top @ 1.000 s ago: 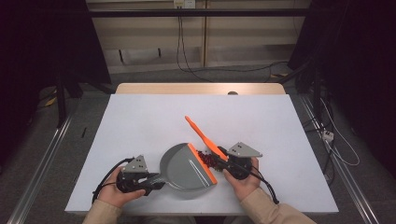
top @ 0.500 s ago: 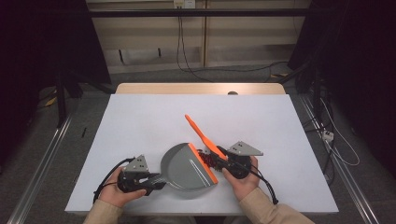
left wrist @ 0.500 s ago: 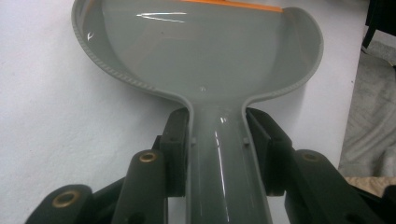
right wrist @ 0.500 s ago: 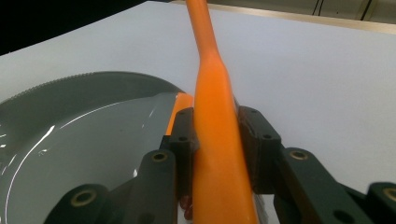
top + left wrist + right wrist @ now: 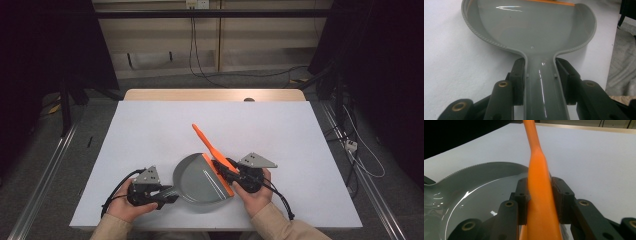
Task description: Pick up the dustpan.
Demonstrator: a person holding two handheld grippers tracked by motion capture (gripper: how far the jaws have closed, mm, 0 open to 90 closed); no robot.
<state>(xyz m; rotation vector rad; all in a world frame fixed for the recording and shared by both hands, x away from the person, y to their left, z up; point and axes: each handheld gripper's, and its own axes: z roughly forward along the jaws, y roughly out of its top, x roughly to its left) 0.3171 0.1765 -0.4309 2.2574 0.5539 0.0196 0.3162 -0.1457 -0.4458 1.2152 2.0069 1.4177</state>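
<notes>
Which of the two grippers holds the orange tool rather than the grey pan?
The right gripper: its jaws clamp the orange brush; the left gripper clamps the grey dustpan handle.

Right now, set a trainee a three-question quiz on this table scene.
1. True or false: the left hand-held gripper is shut on the grey dustpan by its handle.
2. What does the right hand-held gripper grip? A) a cable B) the orange brush C) nothing
3. Fill in: the brush's handle tip points toward the ____ edge of the white table, away from the person.

Key: 1 true. 2 B: the pads press on both sides of the brush's orange body. 3 far.
</notes>
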